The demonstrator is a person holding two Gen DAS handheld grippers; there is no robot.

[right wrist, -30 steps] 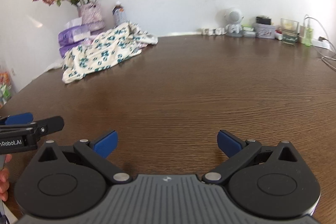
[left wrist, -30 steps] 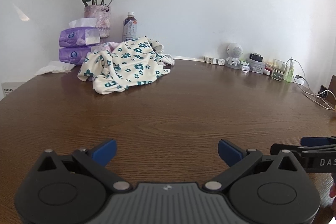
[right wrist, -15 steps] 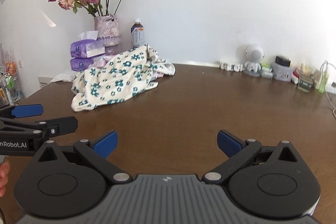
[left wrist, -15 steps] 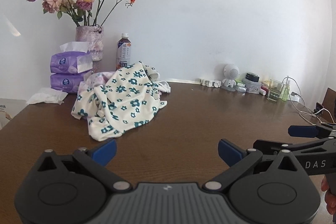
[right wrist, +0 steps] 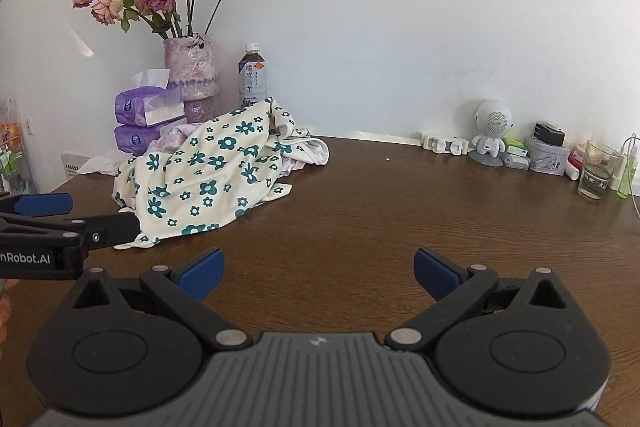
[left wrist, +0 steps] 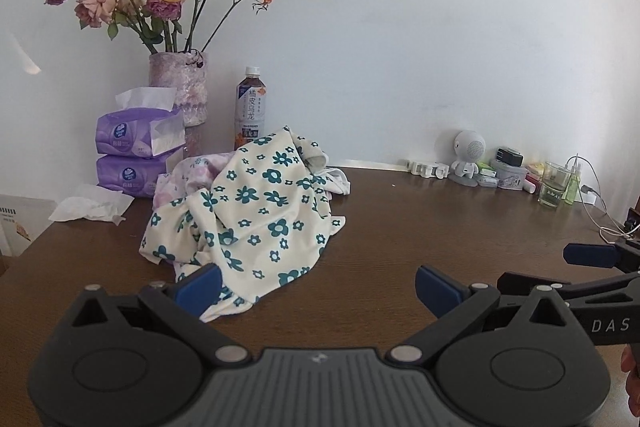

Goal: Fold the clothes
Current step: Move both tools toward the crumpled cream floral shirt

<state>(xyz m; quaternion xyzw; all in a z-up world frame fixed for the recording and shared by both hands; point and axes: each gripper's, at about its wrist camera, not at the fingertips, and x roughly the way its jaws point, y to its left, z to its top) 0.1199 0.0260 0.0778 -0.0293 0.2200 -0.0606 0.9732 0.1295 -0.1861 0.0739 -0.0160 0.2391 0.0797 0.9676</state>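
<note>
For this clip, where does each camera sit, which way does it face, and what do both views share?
Left wrist: sits on the left tool, facing across the brown wooden table to the white wall; own blue-padded fingers show open, the right tool enters from the right edge.
Right wrist: sits on the right tool, facing likewise; its jaws are open, the left tool enters from the left edge.
Shared: cream garment with teal flowers, crumpled; vase of dried pink roses; bottle of dark tea.
</note>
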